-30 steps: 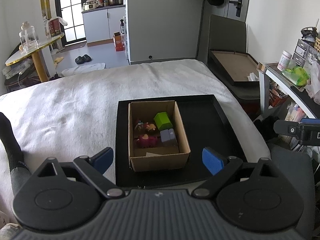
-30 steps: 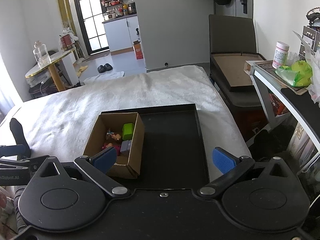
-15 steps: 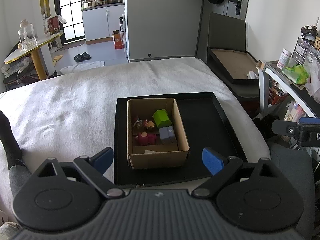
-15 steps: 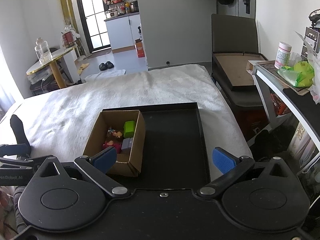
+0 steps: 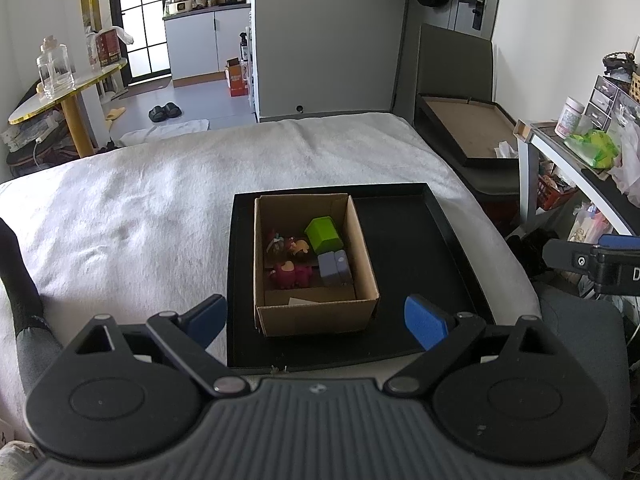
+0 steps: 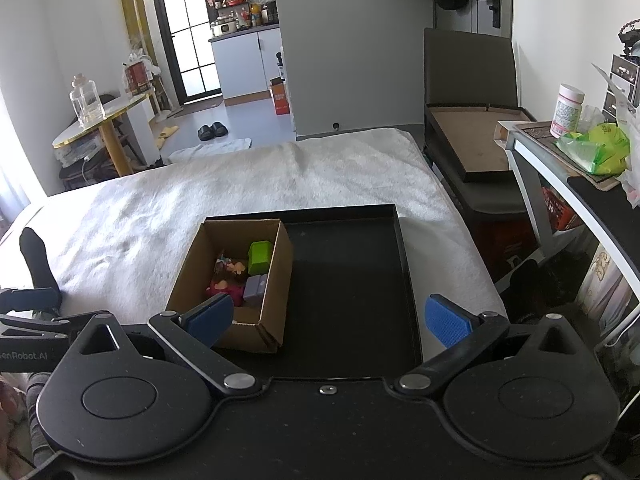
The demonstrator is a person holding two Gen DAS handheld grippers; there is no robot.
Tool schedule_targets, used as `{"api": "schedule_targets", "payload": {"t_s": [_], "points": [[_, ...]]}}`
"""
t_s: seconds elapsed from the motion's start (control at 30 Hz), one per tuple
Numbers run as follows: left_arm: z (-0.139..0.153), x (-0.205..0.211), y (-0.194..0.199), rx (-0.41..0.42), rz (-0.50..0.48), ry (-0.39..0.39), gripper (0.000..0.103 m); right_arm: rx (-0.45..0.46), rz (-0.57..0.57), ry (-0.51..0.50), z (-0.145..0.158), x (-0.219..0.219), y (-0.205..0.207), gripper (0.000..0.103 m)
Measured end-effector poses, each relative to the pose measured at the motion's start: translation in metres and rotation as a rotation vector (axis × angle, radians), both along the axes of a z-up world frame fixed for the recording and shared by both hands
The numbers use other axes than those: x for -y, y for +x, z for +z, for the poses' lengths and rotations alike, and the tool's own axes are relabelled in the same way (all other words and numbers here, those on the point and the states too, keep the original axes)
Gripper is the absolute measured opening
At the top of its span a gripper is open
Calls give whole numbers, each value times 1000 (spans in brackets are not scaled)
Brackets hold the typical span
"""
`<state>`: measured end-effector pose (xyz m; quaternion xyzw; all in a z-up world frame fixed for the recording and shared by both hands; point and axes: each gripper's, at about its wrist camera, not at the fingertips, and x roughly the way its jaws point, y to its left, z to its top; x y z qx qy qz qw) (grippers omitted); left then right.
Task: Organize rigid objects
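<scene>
A black tray (image 5: 448, 248) is laid on a white blanket (image 5: 140, 208) that covers the bed. In the tray's left part a cardboard box (image 5: 316, 316) is set, open at the top. Inside the box are seen a green block (image 5: 324, 234), a grey block (image 5: 335, 268) just nearer than it, and small pink and brown figures (image 5: 290, 264), whose shapes cannot be made out clearly. The tray's right part is bare. Beyond the tray, past the bed's far edge, slippers (image 6: 213, 131) are left on the grey floor; a round side table (image 6: 100, 128) stands far to the tray's left. The left gripper (image 5: 316, 316) and the right gripper (image 6: 328, 316) are held spread wide, with nothing between their fingers.
</scene>
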<state>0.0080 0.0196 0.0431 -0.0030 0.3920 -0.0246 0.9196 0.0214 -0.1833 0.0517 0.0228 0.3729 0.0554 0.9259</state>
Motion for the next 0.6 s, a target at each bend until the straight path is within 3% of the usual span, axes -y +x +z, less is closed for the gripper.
{"api": "schedule_targets", "payload": {"t_s": [0.6], "points": [[-2,-1,0,-4,4,-1,95,-5,12,-1,-2,0,1,103]]}}
